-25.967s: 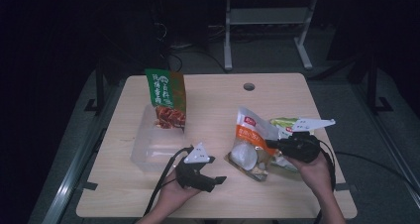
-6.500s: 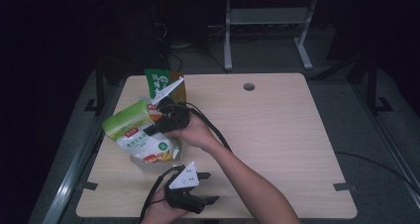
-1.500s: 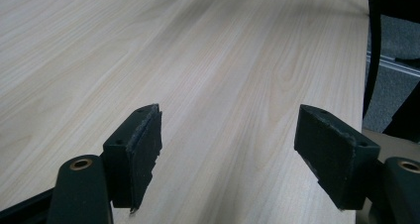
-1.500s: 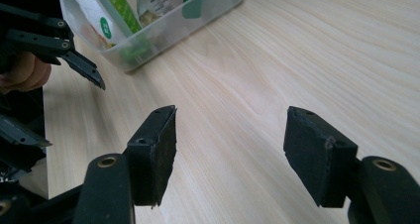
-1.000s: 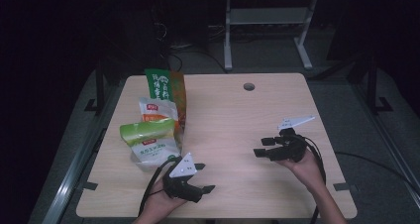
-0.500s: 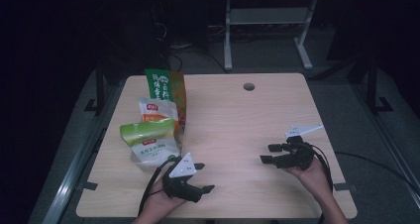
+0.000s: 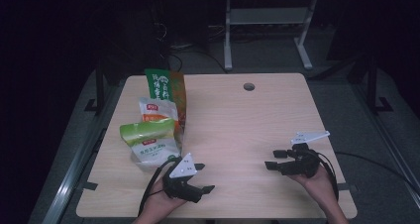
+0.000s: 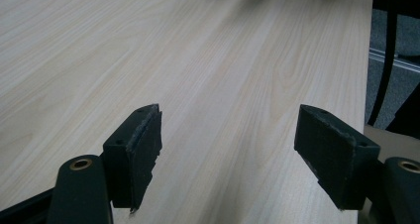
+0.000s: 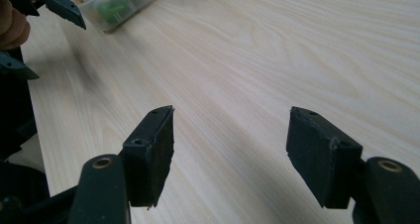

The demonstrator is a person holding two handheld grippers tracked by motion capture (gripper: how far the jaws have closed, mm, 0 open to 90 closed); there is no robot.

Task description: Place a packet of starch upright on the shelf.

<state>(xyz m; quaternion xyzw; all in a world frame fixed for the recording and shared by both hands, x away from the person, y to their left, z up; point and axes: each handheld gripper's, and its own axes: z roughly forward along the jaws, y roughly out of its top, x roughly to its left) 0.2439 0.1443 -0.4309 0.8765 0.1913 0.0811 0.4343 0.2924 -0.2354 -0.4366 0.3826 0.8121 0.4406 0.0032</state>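
Both grippers stand empty at this moment, jaws apart. High view: the right gripper (image 7: 275,159) lies low over the table (image 7: 237,120), near its front right corner, well apart from the clear tub (image 7: 151,154) at the left; a second ago it was a little farther from the person, and it has since drawn back toward the front edge, jaws wide throughout. Much earlier this gripper was at a pile of snack packets on the right side, and later at the tub; now the packets stand in the tub: a tall green bag (image 7: 163,87) at the far end, an orange-and-white packet (image 7: 157,112) in front of it, a light green packet (image 7: 147,135) nearest the person. No packet is left outside the tub, so the packing looks done and the hands appear to be retiring. The left gripper (image 7: 200,177) sits just in front of the tub's near right corner, pointing right along the front edge, unmoved over the last second; the left hand (image 7: 158,201) cups it from below, while the right hand (image 7: 317,179) holds its gripper level, pointing left toward the tub. Left gripper view: the two black pads (image 8: 143,144) stand wide with bare wood between. Right gripper view: its pads (image 9: 156,144) likewise wide over bare wood; the tub's corner (image 9: 124,6) shows far off at top left, with the left gripper's jaws beside it.
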